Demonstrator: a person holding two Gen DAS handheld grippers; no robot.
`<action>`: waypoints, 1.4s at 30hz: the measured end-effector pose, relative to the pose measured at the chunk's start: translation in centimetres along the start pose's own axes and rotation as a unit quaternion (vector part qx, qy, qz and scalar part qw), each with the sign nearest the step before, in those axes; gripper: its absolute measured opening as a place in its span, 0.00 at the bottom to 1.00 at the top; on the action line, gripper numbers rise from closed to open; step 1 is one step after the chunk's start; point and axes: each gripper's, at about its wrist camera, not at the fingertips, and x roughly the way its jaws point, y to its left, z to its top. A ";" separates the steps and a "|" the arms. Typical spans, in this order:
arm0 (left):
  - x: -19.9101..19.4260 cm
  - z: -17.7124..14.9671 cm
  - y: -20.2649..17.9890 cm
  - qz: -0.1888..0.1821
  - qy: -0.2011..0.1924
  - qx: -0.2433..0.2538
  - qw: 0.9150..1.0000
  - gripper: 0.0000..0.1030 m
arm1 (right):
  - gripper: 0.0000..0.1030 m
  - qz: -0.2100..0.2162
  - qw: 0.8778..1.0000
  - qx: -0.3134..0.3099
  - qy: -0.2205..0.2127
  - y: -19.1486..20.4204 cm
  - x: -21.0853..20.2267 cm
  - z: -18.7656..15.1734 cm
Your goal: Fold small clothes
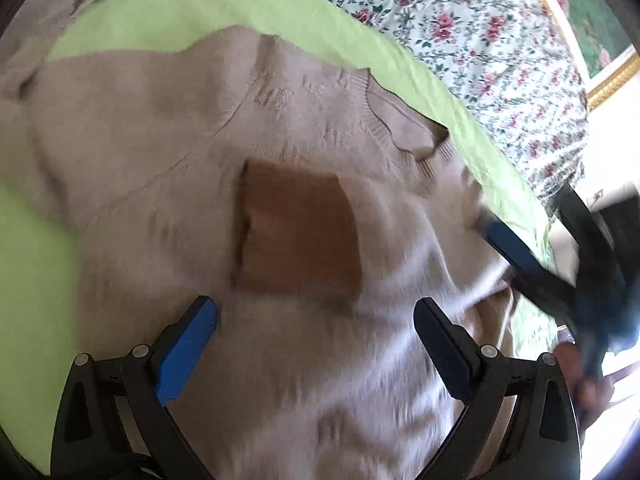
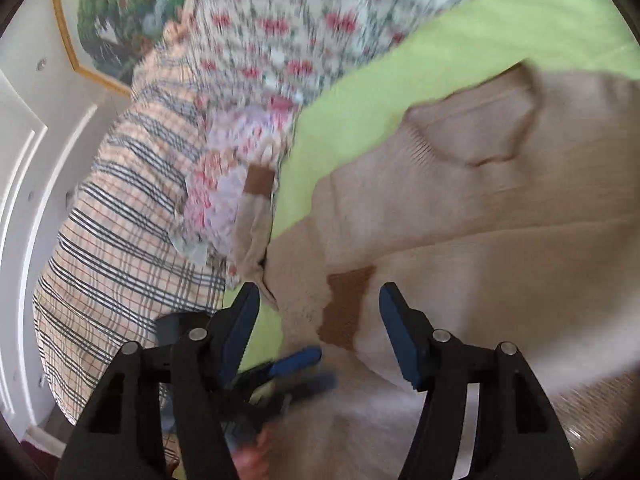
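Currently the beige sweater (image 1: 168, 152) lies spread on a green sheet (image 1: 132, 16) over the bed, filling the centre of both views; its ribbed neckline (image 1: 404, 132) sits upper right of centre in the left wrist view and its brown pocket patch (image 1: 296, 232) at mid-frame.

Left tongs (image 1: 316, 312): fingers spread wide, holding nothing, hovering over the sweater body just below the patch at the lower centre of the frame.

Right tongs (image 2: 320, 308): fingers also spread, empty, at the lower centre of the right wrist view, over a sweater edge where a brown patch (image 2: 346, 308) shows between them. In the left wrist view they appear blurred at the right edge, near the sweater's right side; contact with the fabric cannot be confirmed.

Step in hand, as judged: taking hold of a side edge or sleeve to fold it inward.

- Lower each tong until one finger slides under a single fabric edge; avoid catching the green sheet.
- Close fully before lifting; knit fabric stretches and slips.
- Grip two points along the same edge so the fold line stays straight.
- Carry the edge toward the centre line, then release flat.

A floral bedspread (image 1: 480, 40) and a plaid cloth (image 2: 120, 208) lie beyond the sheet; keep clear of them.
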 end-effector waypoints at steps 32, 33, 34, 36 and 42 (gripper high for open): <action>-1.6 0.9 -1.0 0.074 -0.086 0.065 0.991 0.06 | 0.73 -0.477 0.877 -0.062 -0.012 -11.6 -12.7 0.6; -1.0 0.6 -0.8 0.077 -0.077 0.066 0.992 0.07 | 0.73 -0.466 0.882 -0.078 -0.004 -11.0 -13.1 0.0; -0.8 0.4 -0.5 0.079 -0.070 0.068 0.992 0.07 | 0.74 -0.450 0.889 -0.080 -0.008 -10.7 -13.6 -0.2; -0.8 0.2 0.1 0.063 -0.055 0.074 0.994 0.11 | 0.74 -0.404 0.912 -0.077 -0.018 -10.0 -15.2 -0.2; 0.3 1.7 0.8 0.010 -0.013 0.063 0.998 0.43 | 0.74 -0.301 0.951 -0.023 -0.062 -12.9 -14.0 5.9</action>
